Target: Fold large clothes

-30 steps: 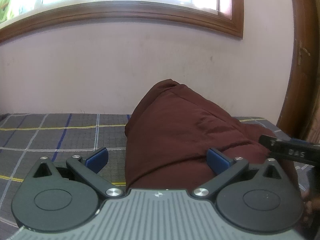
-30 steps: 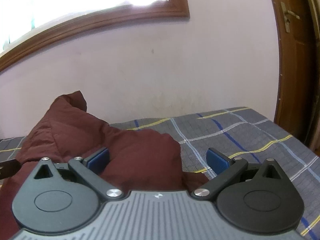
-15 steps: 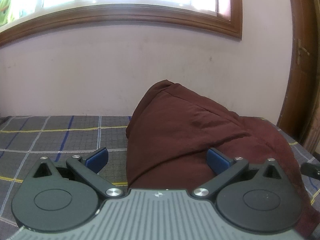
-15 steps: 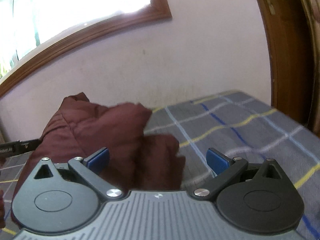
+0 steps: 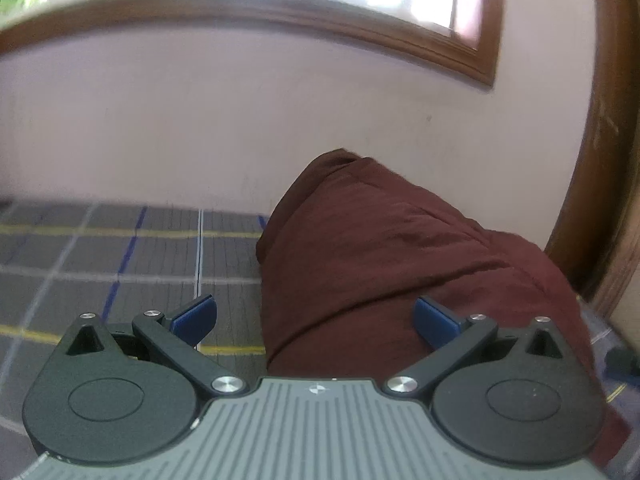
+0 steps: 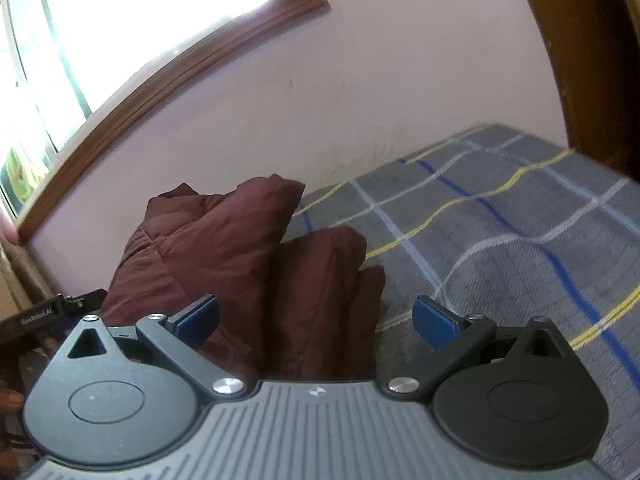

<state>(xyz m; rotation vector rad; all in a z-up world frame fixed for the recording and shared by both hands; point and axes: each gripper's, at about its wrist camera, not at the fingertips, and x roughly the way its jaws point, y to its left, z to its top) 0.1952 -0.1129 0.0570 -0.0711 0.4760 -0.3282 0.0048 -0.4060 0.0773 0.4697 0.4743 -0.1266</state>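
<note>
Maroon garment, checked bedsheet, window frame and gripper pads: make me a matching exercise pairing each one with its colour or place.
Column one:
1. maroon garment
2. checked bedsheet
3. window frame
4. pads of the left hand-held gripper

Column two:
A. brown wood, high on the wall
B. blue, spread wide apart
C. grey with blue, yellow and white lines
D. bunched in a heap on the bed

Pairs: 1-D, 2-C, 3-A, 4-B

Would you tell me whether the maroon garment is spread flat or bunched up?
Bunched up: the maroon garment sits in a rumpled heap on the plaid bedsheet, with lobes of cloth rising above it.
</note>
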